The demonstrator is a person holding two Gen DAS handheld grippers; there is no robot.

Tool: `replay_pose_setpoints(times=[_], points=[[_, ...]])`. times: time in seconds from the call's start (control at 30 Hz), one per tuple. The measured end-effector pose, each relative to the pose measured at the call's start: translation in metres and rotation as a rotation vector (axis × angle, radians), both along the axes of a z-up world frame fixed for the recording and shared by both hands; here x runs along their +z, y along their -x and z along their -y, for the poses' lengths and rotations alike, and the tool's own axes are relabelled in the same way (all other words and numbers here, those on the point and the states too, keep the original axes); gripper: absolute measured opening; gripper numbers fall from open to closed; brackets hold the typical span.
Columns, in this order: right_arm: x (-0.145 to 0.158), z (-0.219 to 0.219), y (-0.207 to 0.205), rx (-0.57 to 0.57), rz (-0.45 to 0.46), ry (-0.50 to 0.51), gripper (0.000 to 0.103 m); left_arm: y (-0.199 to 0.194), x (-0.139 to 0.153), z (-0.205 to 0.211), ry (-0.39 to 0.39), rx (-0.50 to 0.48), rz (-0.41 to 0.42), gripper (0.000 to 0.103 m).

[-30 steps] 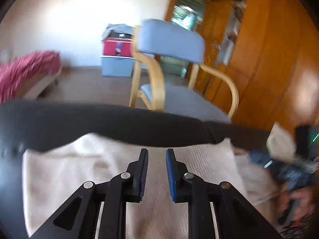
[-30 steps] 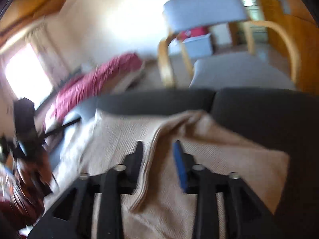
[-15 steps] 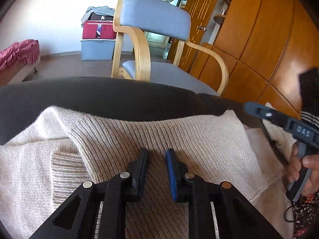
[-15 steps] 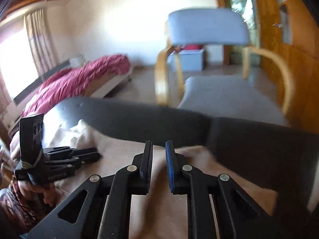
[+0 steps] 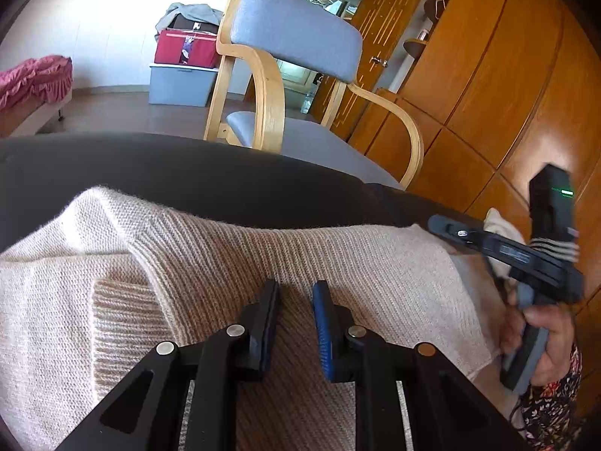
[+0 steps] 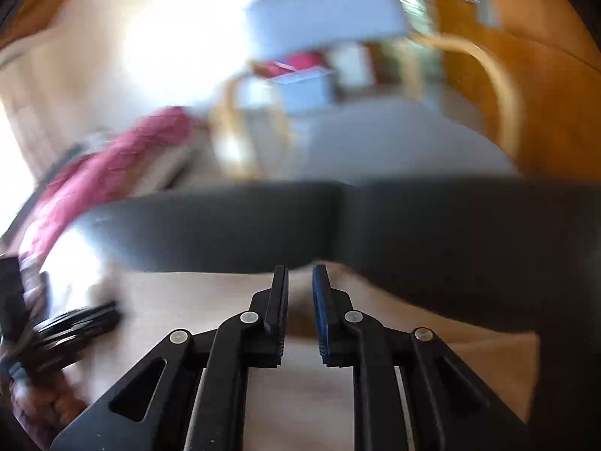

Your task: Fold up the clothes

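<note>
A dark table (image 5: 210,176) carries a beige knit sweater (image 5: 300,255), lying flat with one ribbed part folded over itself. Bare table surface shows beyond the sweater's far edge.

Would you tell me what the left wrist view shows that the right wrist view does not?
Only the left wrist view shows the sweater's ribbed knit, the right gripper in a hand, and the wooden cabinets sharply. Only the right wrist view, which is blurred, shows the left gripper at its left edge. Both share the cream sweater, the dark surface and the grey chair.
</note>
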State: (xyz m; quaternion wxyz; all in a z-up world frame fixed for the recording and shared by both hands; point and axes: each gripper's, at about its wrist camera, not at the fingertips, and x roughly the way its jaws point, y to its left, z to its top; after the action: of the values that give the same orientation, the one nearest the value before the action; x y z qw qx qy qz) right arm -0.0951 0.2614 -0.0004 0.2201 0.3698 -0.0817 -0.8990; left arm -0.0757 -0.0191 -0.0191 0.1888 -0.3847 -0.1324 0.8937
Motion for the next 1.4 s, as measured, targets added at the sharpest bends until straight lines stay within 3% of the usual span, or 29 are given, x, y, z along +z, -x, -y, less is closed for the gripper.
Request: replay_pose_setpoints(times=[0.1, 0.17, 0.27, 0.37, 0.43, 0.53, 0.7, 0.77, 0.87, 0.97, 1.1, 1.27, 1.3, 1.4], points=[[0.014, 0.038, -0.022, 0.243, -0.046, 0.070, 0.015, 0.000, -0.001, 0.004, -0.036, 0.000, 0.008, 0.018], [0.003, 0.069, -0.034, 0.355, -0.024, 0.012, 0.015, 0.001, -0.002, 0.009, -0.074, 0.003, 0.013, 0.018], [-0.025, 0.094, -0.038, 0.345, -0.001, -0.147, 0.015, -0.002, 0.000, 0.018, -0.133, 0.036, 0.014, 0.017], [-0.023, 0.091, -0.042, 0.348, -0.004, -0.141, 0.015, -0.004, 0.009, 0.025, -0.184, 0.101, 0.008, 0.017], [-0.024, 0.088, -0.043, 0.348, 0.002, -0.132, 0.015, 0.006, 0.016, 0.024, -0.178, 0.130, 0.017, 0.017], [-0.025, 0.085, -0.041, 0.349, 0.008, -0.121, 0.015, 0.029, 0.025, 0.020, -0.090, 0.146, 0.030, 0.017], [-0.027, 0.084, -0.035, 0.350, 0.018, -0.104, 0.015, 0.049, 0.005, 0.039, 0.188, 0.317, 0.058, 0.017], [-0.028, 0.083, -0.035, 0.350, 0.020, -0.101, 0.015, 0.051, -0.006, 0.070, 0.062, 0.342, 0.077, 0.016], [-0.028, 0.082, -0.035, 0.352, 0.020, -0.101, 0.015, 0.054, -0.017, 0.108, -0.109, 0.404, 0.111, 0.001], [-0.028, 0.085, -0.030, 0.354, 0.023, -0.096, 0.015, 0.054, -0.020, 0.121, -0.183, 0.417, 0.120, 0.001], [-0.029, 0.085, -0.025, 0.357, 0.031, -0.080, 0.015, 0.045, 0.002, 0.112, -0.122, 0.447, 0.106, 0.005], [-0.029, 0.080, -0.021, 0.359, 0.044, -0.055, 0.015, 0.004, 0.057, 0.064, -0.091, 0.345, -0.094, 0.017], [-0.029, 0.079, -0.021, 0.359, 0.045, -0.053, 0.015, -0.001, 0.058, 0.048, -0.058, 0.294, -0.097, 0.017], [-0.028, 0.077, -0.019, 0.360, 0.052, -0.040, 0.015, -0.012, 0.039, 0.003, 0.142, 0.190, -0.030, 0.017]])
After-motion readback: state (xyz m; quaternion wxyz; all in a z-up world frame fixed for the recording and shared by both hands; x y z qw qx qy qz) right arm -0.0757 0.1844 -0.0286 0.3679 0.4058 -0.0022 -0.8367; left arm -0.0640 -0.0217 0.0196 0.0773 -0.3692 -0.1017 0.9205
